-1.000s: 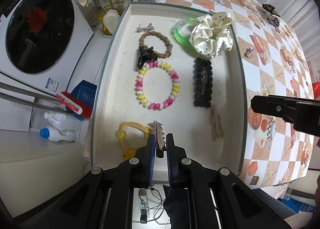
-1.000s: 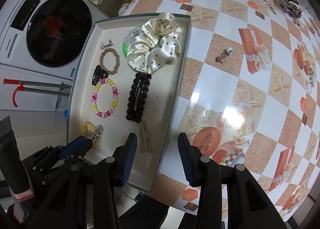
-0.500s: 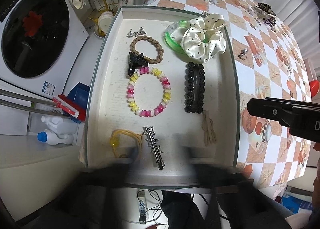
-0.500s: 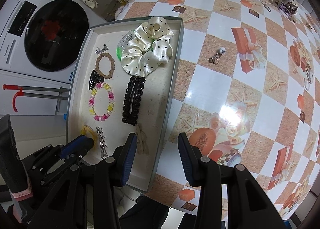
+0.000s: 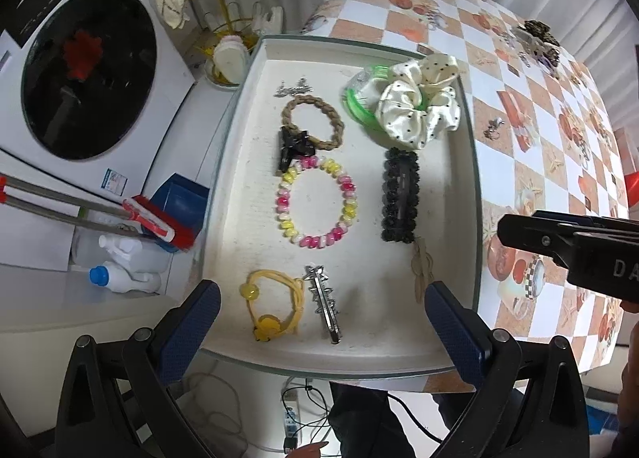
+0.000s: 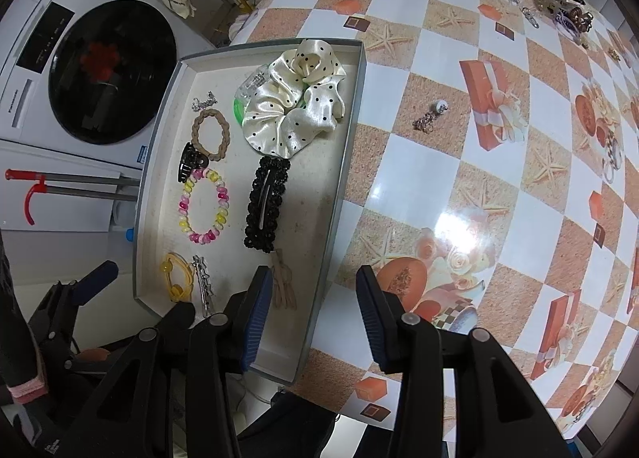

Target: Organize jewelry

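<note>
Left claw (image 5: 321, 318) spread wide, empty, above silver hair clip (image 5: 323, 302) lying in white tray (image 5: 399, 356) beside yellow hair tie (image 5: 275, 308). Right claw (image 6: 311, 314) opening, nothing between, over tray edge and checkered desk (image 6: 459, 186).

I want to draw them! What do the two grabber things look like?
Both are black plastic with silver screws. The left gripper and right gripper have dark blue bumpy pads. One has white letters on its side, and a pink cuff shows nearby.

Tray (image 5: 239, 146) crowded; tablecloth (image 6: 399, 178) mid clear.
</note>
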The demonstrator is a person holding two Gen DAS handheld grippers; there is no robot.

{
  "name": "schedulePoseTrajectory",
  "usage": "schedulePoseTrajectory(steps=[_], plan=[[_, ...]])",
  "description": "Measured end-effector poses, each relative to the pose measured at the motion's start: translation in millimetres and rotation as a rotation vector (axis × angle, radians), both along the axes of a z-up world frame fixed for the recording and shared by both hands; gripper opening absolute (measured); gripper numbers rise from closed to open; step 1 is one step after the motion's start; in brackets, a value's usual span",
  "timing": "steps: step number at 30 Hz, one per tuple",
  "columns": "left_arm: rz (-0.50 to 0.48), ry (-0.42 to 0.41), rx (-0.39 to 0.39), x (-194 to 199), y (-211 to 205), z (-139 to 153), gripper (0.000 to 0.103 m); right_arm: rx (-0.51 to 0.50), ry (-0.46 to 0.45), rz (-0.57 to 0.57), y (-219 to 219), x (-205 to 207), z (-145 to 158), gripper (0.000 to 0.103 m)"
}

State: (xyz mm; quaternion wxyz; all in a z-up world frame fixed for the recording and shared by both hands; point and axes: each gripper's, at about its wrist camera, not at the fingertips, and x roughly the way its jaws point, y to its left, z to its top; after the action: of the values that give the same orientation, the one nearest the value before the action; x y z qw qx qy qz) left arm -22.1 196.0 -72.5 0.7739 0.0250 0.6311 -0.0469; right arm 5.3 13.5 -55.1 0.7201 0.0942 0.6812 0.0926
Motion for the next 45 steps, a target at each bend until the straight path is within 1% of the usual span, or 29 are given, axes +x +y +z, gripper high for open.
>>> schedulePoseTrajectory(steps=[5, 6, 10, 12, 23, 24, 25, 26, 28, 31, 35, 39, 45], plan=[[0.021, 0.014, 0.008, -1, 6, 4, 0.103, -0.017, -0.004, 0.021, 4, 0, 4, 0.056], [0.024, 0.015, 0.009, -1, 7, 5, 0.103, -0.024, -0.004, 0.027, 6, 1, 5, 0.06], [0.03, 0.003, 0.007, -4, 10, 17, 0.103, -0.048, -0.02, 0.058, 13, 2, 14, 0.07], [0.031, -0.005, 0.01, -4, 11, 23, 0.103, -0.059, -0.034, 0.072, 16, 2, 20, 0.078], [0.041, -0.05, 0.026, -3, 22, 59, 0.103, -0.127, -0.151, 0.144, 35, 9, 68, 0.082], [0.045, -0.051, 0.024, -2, 23, 63, 0.103, -0.13, -0.158, 0.148, 36, 9, 72, 0.093], [0.049, -0.053, 0.024, -1, 24, 66, 0.103, -0.134, -0.165, 0.154, 39, 9, 77, 0.101], [0.052, -0.055, 0.024, -1, 25, 68, 0.103, -0.131, -0.18, 0.157, 39, 9, 82, 0.103], [0.057, -0.061, 0.018, 0, 27, 76, 0.103, -0.139, -0.203, 0.173, 44, 10, 91, 0.103], [0.059, -0.065, 0.008, 1, 29, 85, 0.103, -0.133, -0.208, 0.183, 47, 12, 100, 0.103], [0.059, -0.079, 0.02, 3, 30, 99, 0.103, -0.135, -0.215, 0.17, 46, 14, 113, 0.103], [0.065, -0.092, 0.024, 3, 31, 110, 0.103, -0.139, -0.214, 0.146, 43, 14, 120, 0.103], [0.065, -0.095, 0.028, 3, 31, 116, 0.103, -0.152, -0.213, 0.129, 40, 15, 124, 0.103]])
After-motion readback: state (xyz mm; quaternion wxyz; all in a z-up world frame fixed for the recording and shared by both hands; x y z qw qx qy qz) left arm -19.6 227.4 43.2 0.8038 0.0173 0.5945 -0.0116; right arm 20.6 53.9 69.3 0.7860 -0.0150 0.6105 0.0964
